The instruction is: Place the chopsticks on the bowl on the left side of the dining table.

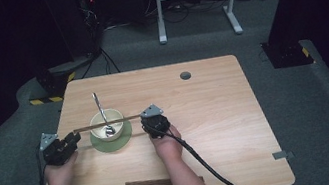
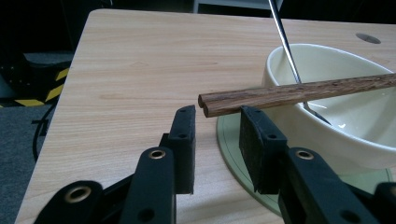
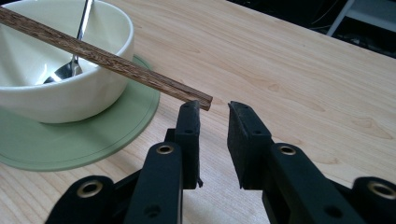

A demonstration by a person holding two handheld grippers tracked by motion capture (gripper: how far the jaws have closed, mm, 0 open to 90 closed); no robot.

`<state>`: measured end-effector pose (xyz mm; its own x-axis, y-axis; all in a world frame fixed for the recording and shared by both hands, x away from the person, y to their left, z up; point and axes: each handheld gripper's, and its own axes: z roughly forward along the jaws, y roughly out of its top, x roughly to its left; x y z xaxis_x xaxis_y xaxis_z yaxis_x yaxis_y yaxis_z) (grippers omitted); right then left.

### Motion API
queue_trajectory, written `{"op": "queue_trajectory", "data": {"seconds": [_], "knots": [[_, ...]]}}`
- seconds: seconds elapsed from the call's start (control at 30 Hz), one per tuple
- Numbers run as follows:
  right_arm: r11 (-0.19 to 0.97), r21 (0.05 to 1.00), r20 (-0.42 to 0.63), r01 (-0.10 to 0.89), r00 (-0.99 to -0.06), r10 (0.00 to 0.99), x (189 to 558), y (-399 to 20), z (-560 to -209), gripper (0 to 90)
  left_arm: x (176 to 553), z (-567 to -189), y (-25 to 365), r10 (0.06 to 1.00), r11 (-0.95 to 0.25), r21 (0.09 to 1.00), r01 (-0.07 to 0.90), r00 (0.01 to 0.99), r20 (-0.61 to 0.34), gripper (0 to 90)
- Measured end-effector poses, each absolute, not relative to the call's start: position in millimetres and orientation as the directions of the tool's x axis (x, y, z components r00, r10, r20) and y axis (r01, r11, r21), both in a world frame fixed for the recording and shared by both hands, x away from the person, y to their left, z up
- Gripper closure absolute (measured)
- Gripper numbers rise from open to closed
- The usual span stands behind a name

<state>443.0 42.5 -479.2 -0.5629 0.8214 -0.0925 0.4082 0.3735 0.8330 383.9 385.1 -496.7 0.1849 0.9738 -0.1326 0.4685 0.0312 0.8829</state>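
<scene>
Table (image 1: 207, 116): light wood top with rounded corners, seen from the high view; a round grey grommet (image 1: 185, 75) sits near its far edge.
Saucer (image 1: 127, 138): pale green, round, flat on the table at left of centre; it carries the bowl.
Bowl (image 1: 107, 125): cream, upright, centred on the saucer. In the left gripper view its rim (image 2: 327, 51) stands right of the jaws.
Chopsticks (image 1: 107, 124): a dark wooden pair, side by side, lying across the bowl's rim and spanning left to right between the two grippers. One end (image 2: 208, 105) overhangs the rim on the left side; the other end (image 3: 196, 98) overhangs on the right.
Spoon (image 1: 101, 114): metal, its head inside the bowl, its handle leaning over the far rim.
Dark strip (image 1: 150, 184): a flat brown piece near the table's near edge, well apart from the bowl.
Left gripper (image 1: 62, 147): held in the person's left hand, just left of the saucer. Jaws parted; the chopstick end sits above and beyond the pads (image 2: 187, 135), with no contact visible. Released.
Right gripper (image 1: 155, 122): held in the right hand, just right of the saucer. Jaws parted; the chopstick end sits just past the left pad's tip (image 3: 189, 119), not clamped. Released.
</scene>
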Motion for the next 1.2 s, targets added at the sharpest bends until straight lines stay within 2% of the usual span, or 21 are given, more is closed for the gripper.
{"op": "queue_trajectory", "data": {"seconds": [0.27,0.5,1.2], "knots": [[0.387,0.832,-0.111,0.399,-0.562,0.819,442.2,45.1,-480.8,83.3,383.4,-496.4,385.6,0.973,0.035,0.885,0.463,0.186,-0.136,70.7],[0.4,0.826,-0.12,0.398,-0.568,0.814,441.6,47.2,-483.2,86.8,383.8,-496.5,384.1,0.972,0.029,0.885,0.464,0.193,-0.133,70.8],[0.396,0.826,-0.123,0.4,-0.559,0.82,442.5,48.7,-485.7,84.9,385.1,-498.0,386.3,0.974,0.041,0.882,0.47,0.176,-0.139,73.4]]}}
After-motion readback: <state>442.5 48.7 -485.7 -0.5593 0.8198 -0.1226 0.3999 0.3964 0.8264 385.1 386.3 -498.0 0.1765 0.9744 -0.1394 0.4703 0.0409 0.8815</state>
